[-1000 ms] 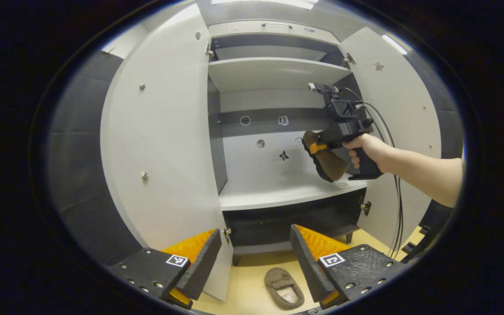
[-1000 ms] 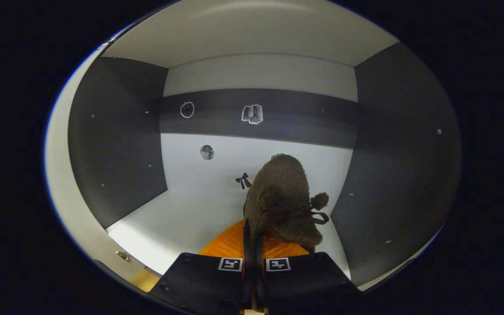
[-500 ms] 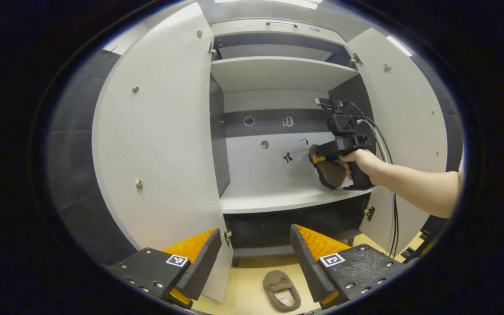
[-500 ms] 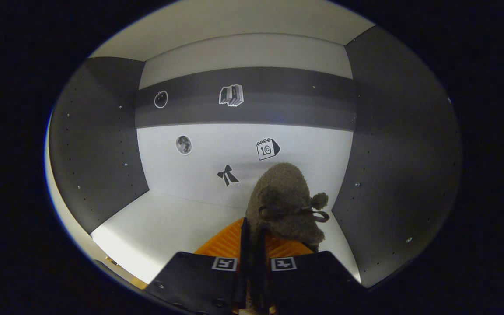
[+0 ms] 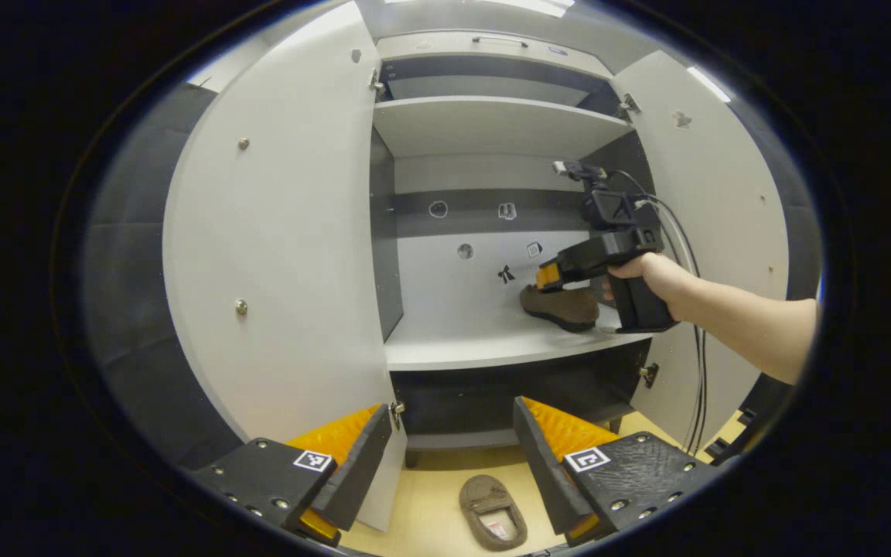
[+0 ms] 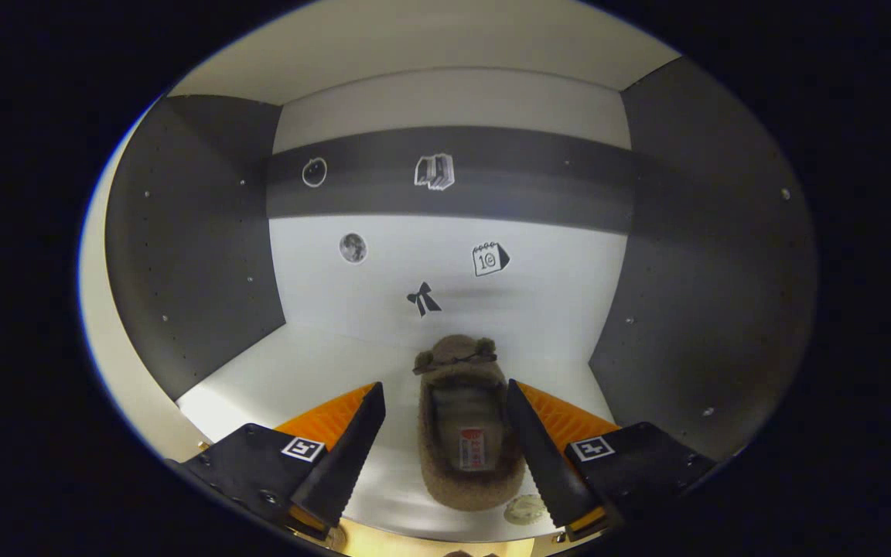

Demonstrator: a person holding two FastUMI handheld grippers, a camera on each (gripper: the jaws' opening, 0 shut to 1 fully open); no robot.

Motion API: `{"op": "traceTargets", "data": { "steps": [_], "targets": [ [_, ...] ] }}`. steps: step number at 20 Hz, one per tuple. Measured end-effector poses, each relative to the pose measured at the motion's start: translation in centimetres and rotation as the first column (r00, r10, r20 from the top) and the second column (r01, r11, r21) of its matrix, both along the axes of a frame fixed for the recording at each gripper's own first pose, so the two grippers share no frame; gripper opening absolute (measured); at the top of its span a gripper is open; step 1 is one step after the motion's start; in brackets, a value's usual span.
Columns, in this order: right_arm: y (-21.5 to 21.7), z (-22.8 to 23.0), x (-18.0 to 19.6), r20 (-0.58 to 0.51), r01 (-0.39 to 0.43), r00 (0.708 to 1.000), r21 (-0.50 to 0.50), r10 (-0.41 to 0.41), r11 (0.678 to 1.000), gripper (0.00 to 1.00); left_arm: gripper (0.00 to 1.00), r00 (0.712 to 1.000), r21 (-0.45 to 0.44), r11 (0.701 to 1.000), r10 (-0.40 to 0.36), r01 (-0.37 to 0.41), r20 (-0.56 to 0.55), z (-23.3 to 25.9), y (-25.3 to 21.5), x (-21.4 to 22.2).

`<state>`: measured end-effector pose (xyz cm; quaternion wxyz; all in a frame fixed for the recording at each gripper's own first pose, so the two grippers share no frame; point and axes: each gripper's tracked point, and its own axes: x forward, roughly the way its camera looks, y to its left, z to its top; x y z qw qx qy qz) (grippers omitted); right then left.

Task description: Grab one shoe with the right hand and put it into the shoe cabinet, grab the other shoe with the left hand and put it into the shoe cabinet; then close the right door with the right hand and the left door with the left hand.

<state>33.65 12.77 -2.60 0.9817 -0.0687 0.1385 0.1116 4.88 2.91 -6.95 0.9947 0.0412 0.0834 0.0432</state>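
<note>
On the cabinet shelf point(image 6: 291, 379) one shoe point(image 6: 465, 433) is set flat between the wide right gripper point(image 6: 445, 441) fingers, while the left gripper point(image 5: 453, 464), fingers wide, is held over the floor shoe point(image 5: 493, 510) for its grab.

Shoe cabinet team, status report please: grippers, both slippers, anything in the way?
Right gripper open, first slipper flat on middle shelf. Left gripper open, empty. Second slipper on floor. Both cabinet doors open, path clear.
</note>
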Motion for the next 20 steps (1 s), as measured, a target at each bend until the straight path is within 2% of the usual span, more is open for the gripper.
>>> {"op": "traceTargets", "data": {
  "steps": [4, 8, 11, 14, 15, 17, 18, 20],
  "targets": [
    [-0.7, 2.9, -4.4, 0.078, 0.005, 0.997, 0.010, -0.006, 1.000, 0.99, 0.92, 1.000, -0.010, 1.000, -0.002, 0.002, -0.009, -0.9, 0.4, -0.5],
    [-0.8, 4.5, -10.5, 0.145, -0.005, 0.989, 0.077, -0.006, 0.997, 0.99, 0.92, 1.000, -0.028, 1.000, 0.000, -0.001, -0.026, -2.2, 0.7, -1.3],
    [0.0, 4.0, -14.8, 0.152, -0.038, 0.988, 0.141, 0.016, 0.989, 0.97, 0.92, 0.999, -0.042, 0.999, -0.004, 0.002, -0.038, -3.3, 0.9, -2.2],
    [-1.0, 3.0, -18.6, 0.168, -0.015, 0.986, 0.133, -0.008, 0.991, 0.99, 0.92, 0.999, -0.042, 0.999, -0.018, 0.016, -0.052, -4.4, 0.9, -3.2],
    [-1.2, 2.7, -20.0, 0.168, -0.014, 0.986, 0.133, -0.009, 0.991, 0.99, 0.88, 0.997, -0.039, 0.999, -0.028, 0.025, -0.067, -5.1, 0.9, -3.4],
    [-1.9, 1.7, -22.7, 0.153, -0.004, 0.988, 0.136, -0.017, 0.991, 0.96, 0.96, 0.993, -0.047, 0.998, -0.038, 0.033, -0.114, -6.6, 1.0, -3.9],
    [-2.5, 1.1, -23.9, 0.139, 0.006, 0.990, 0.133, -0.025, 0.991, 0.96, 0.92, 0.990, -0.063, 0.997, -0.049, 0.040, -0.135, -7.3, 1.0, -4.1],
    [-3.9, -0.2, -26.0, 0.115, 0.037, 0.992, 0.122, -0.051, 0.992, 0.96, 0.92, 0.982, -0.082, 0.996, -0.053, 0.039, -0.180, -9.1, 1.4, -4.2]
  ]
}}
